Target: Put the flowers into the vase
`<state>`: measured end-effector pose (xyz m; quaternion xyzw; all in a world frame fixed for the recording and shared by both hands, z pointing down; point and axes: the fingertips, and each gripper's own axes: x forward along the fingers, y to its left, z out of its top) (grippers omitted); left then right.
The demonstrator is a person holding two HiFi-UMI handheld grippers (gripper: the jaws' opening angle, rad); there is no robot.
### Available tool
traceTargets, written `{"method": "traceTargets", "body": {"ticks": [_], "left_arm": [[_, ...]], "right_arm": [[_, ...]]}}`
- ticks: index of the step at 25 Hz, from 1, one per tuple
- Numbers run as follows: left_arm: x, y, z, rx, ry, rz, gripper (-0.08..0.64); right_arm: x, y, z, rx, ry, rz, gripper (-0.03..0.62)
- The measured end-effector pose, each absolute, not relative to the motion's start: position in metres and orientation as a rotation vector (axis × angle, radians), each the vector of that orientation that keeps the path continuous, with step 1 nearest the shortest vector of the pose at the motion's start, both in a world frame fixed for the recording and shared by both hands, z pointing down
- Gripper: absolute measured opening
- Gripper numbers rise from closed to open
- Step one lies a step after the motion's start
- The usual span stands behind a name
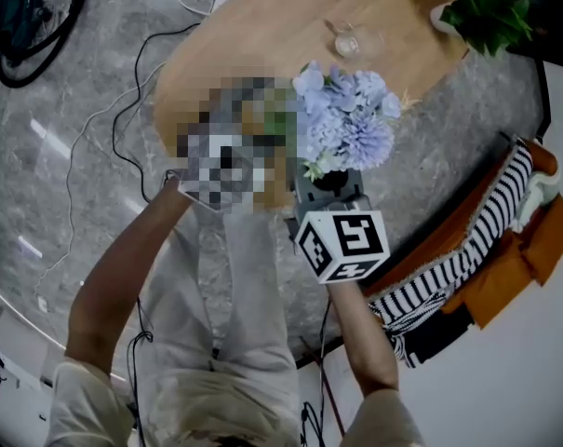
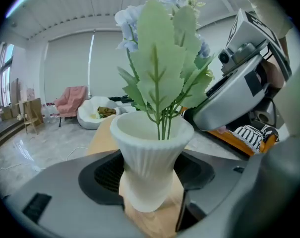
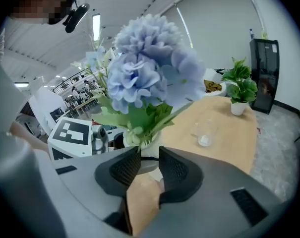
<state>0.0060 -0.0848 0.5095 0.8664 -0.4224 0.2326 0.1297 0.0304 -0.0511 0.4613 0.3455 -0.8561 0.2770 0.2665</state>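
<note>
Head view: mosaic patch over left gripper (image 2: 149,175) and most of vase (image 2: 150,148); neither legible there. Right gripper (image 3: 149,167) fingertips also covered in that view, under flowers (image 1: 346,119); only grey body and marker cube (image 1: 344,243) on show.

Left gripper view: vase base cut off behind the gripper's own body. Contact between base and tabletop (image 1: 272,26) not determinable. Lower stems out of sight below the vase rim.

Left gripper: clamped on vase at the narrow waist, one dark pad against each side. Vase upright, white, ribbed, flared at the rim.

Right gripper: jaws apart by a narrow gap, pads pressing on nothing. Through the gap, white of the vase and pale stalks beyond. Placed just beside the vase, below the blooms.

Flowers: standing in vase, green stems and leaves rising from the mouth, pale blue blooms on top.

Tabletop: wooden, rounded. Vase over its near end, between both grippers. Further along, a clear glass (image 1: 346,41); at the far end, a potted plant (image 1: 486,12). Both well apart from the vase.
</note>
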Motion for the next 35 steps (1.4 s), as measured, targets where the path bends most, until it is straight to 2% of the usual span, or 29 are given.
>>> {"method": "traceTargets", "body": {"ticks": [9,35], "left_arm": [[0.006,-0.085,0.509,2.52,-1.228,0.677,0.316],[-0.007,-0.04,0.49,2.355,-1.226,0.591,0.334]], "right_arm": [[0.04,-0.036,0.466,0.902,-2.291,0.781,0.126],[0.06,-0.028,0.449,0.983,-2.26,0.803,0.13]]}}
